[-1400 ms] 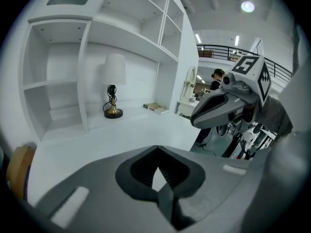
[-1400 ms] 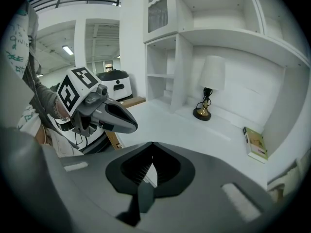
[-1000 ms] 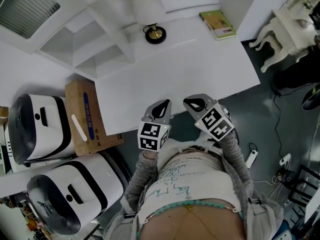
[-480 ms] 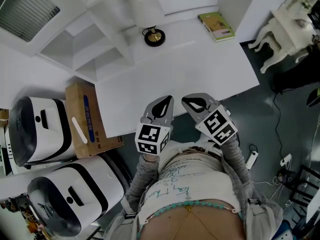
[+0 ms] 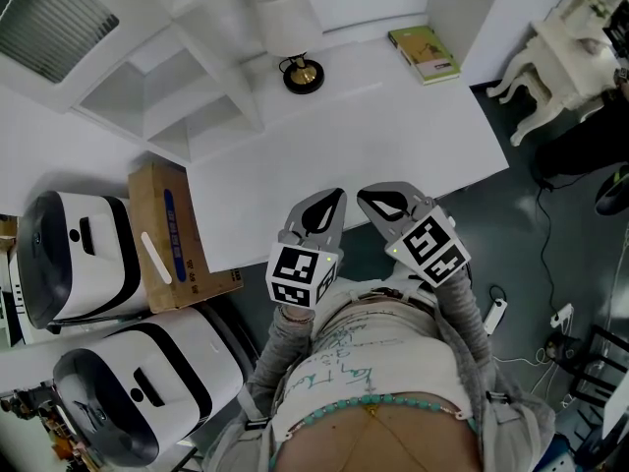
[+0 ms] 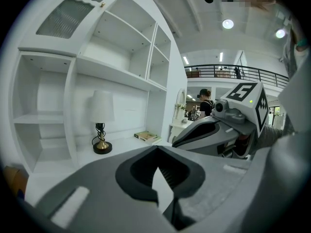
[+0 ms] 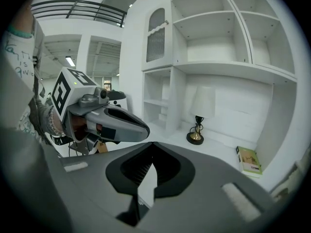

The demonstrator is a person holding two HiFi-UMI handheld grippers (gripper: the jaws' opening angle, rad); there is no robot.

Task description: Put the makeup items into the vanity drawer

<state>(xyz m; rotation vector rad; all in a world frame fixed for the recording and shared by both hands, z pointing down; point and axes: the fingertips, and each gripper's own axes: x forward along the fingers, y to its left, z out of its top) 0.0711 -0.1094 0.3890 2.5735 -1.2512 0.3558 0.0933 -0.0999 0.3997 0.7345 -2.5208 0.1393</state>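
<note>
Lamp (image 5: 288, 29) left of book (image 5: 425, 52), on vanity (image 5: 364, 141)

Ahead of my left gripper (image 5: 329, 203) and right gripper (image 5: 371, 201), the white desk top (image 5: 373, 146) lay open to reach across. At its back stood a lamp (image 5: 303, 67) and a book (image 5: 428, 52). Shelves (image 5: 187, 96) walled its left side, and a cardboard box (image 5: 172, 229) sat just beside that near corner.

The left gripper (image 5: 332, 197) and right gripper (image 5: 366, 198) are held side by side, close in front of the waist, tips angled a little downward. Both pairs of jaws are seen closed tip to tip, with nothing caught between. The grey-sleeved forearms (image 5: 278, 347) are tucked in.
</note>
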